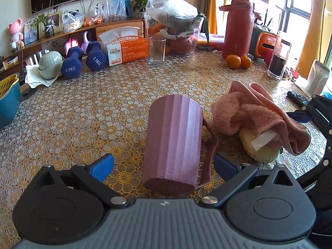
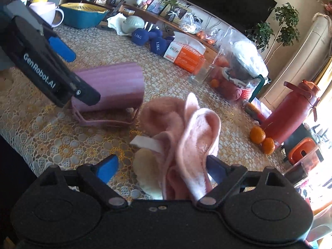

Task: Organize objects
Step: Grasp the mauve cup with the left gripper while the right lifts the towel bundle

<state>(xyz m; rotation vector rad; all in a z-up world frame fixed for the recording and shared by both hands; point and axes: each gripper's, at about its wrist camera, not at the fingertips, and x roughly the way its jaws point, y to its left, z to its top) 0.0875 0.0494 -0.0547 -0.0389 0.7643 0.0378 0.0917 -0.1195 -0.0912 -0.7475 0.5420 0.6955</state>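
A mauve ribbed mug (image 1: 173, 143) lies on its side on the patterned tablecloth (image 1: 83, 114), base toward me, handle to the right. My left gripper (image 1: 164, 167) is open with its blue fingers on either side of the mug's base. The mug also shows in the right wrist view (image 2: 116, 85), partly behind the left gripper's body. A crumpled pink towel (image 2: 186, 145) lies over a yellow plush thing (image 2: 146, 168). My right gripper (image 2: 161, 169) is open around the towel's near folds. The towel shows in the left wrist view (image 1: 255, 116) too.
At the table's back stand two blue dumbbells (image 1: 83, 62), an orange tissue box (image 1: 126, 47), a clear glass (image 1: 156, 50), a bagged fruit container (image 1: 176, 27), a red flask (image 1: 238, 27) and two oranges (image 1: 238, 61). A teal basket (image 2: 83, 14) sits at the left.
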